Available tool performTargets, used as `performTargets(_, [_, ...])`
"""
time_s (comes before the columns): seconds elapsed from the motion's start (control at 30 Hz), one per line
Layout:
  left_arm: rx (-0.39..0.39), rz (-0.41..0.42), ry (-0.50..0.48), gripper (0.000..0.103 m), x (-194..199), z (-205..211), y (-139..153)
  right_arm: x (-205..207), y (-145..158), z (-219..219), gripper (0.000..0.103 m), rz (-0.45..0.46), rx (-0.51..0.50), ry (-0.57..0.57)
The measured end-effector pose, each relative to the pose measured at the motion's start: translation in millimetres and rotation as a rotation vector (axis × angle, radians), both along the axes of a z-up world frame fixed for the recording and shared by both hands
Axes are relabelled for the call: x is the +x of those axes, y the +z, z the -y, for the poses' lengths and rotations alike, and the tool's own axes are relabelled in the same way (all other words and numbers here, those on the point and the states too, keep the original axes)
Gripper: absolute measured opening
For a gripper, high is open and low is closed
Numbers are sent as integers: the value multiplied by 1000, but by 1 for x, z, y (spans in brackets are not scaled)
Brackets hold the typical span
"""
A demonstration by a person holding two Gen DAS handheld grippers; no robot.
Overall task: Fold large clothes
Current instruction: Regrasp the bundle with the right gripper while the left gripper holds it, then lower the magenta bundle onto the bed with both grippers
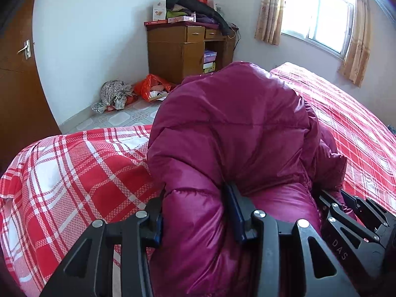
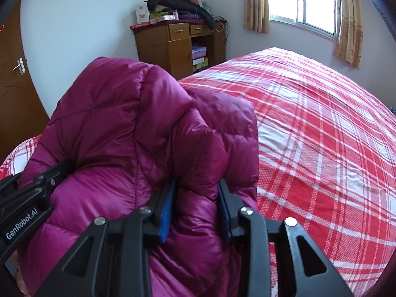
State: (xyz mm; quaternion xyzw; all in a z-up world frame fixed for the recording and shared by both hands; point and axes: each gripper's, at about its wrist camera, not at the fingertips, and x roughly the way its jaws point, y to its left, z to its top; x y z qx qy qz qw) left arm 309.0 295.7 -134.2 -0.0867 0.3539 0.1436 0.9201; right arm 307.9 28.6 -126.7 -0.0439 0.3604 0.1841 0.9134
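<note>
- Your light is daylight from the window [image 1: 319, 17], blown out white in both views.
- Room bright; sheen on the jacket [image 2: 128, 113], soft shadow beneath it on the bed [image 1: 81, 173].
- Heavy fisheye bending, dark corner vignette.
- Your tongs, close to the lens, look slightly soft.

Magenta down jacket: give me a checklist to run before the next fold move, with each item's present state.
1. Left gripper clamped on the magenta down jacket: ok, padding bunched between the fingers.
2. Right gripper clamped on the jacket: ok.
3. Both grippers close together, side by side: ok, each shows in the other's view.
4. Bed bare ahead of the right gripper for laying down: ok.
5. Jacket spread flat: not ok, it stands bunched.
6. Sleeves tucked in: cannot tell, hidden.
</note>
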Motion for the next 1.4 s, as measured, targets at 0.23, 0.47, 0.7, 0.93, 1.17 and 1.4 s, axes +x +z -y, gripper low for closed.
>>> performTargets(0.23, [18,-18,-11,44,5,3,-4,9,-6,6,35,-51,28,7])
performTargets(0.47, [23,-13,-20,45,3,4,-2,4,-7,6,35,-41,-11,11])
performTargets(0.7, [-101,22,-59,48,-17,-13,13,-6,-4,14,35,-67,-11,53])
performTargets(0.93, [-38,121,-41,48,-25,-38,58,5,37,30,37,-47,48,85])
performTargets(1.17, [15,62,13,48,31,-43,52,40,72,11,37,-16,104,95])
performTargets(1.4, [60,-77,16,48,79,-23,18,78,15,2,37,-133,108,38])
